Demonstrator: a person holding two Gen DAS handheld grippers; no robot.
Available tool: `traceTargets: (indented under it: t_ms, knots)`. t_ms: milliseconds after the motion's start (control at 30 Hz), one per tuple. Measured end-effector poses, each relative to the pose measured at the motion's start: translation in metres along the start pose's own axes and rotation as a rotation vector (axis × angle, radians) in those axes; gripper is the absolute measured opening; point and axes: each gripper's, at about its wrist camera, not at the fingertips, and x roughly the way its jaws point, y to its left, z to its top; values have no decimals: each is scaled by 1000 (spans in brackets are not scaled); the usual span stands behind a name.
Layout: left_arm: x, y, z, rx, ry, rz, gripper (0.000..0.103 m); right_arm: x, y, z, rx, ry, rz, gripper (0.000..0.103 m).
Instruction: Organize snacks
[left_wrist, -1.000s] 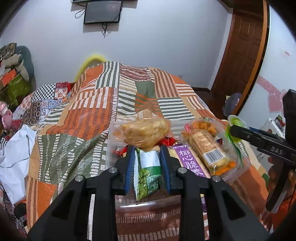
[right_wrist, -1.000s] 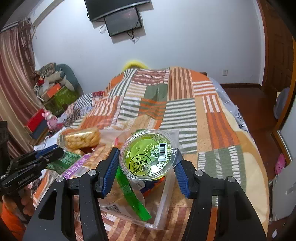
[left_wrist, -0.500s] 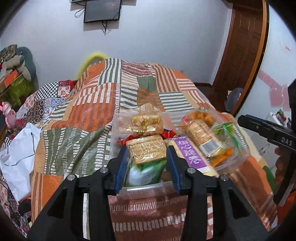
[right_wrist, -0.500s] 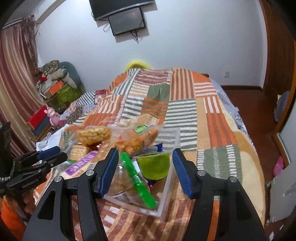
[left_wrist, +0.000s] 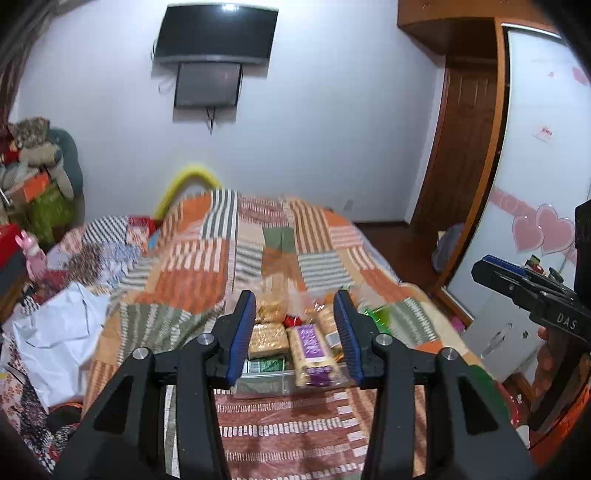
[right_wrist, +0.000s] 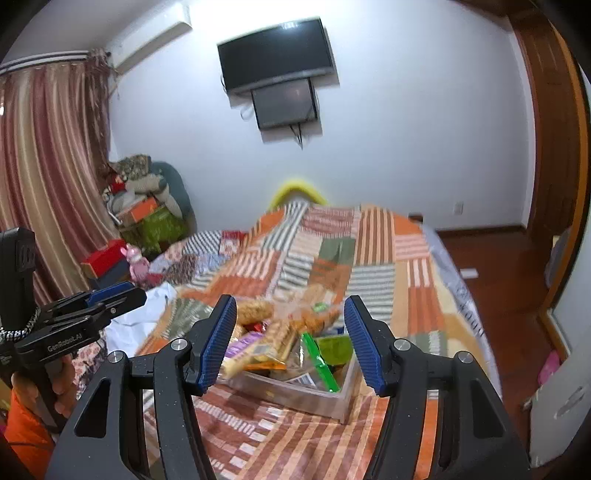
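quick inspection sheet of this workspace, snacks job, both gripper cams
surface: bed under a striped patchwork quilt.
job's things: clear plastic bin on the quilt, heaped with snack packs; purple-label pack at the near edge, green jelly cup at the right side.
clutter: white bag on the bed's left side; boxes and stuffed toys piled in the corner.
grippers: left gripper empty and clear of the bin, jaws opening; right gripper open, empty, also clear of it.
cables: wires hang below the wall screens.
surroundings: striped curtain, wooden door, wardrobe with heart stickers.
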Motion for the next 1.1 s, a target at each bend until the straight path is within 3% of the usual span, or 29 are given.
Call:
traceTargets:
  t_ms: [133, 533, 800, 967, 1100]
  knots:
    - [-34, -14, 4, 4, -76, 10, 56, -30, 15, 3, -24, -58, 2, 58]
    - [-93, -43, -9, 26, -201, 40, 92, -60, 37, -8, -42, -125, -10, 82]
    - [-105, -51, -18, 42, -225, 48, 99, -66, 42, -14, -41, -144, -34, 87]
    - [-108, -51, -20, 40, -237, 55, 101, -73, 41, -18, -37, -170, -56, 101]
    - [-110, -50, -20, 33, -237, 56, 101, -75, 43, -19, -44, -174, -66, 101]
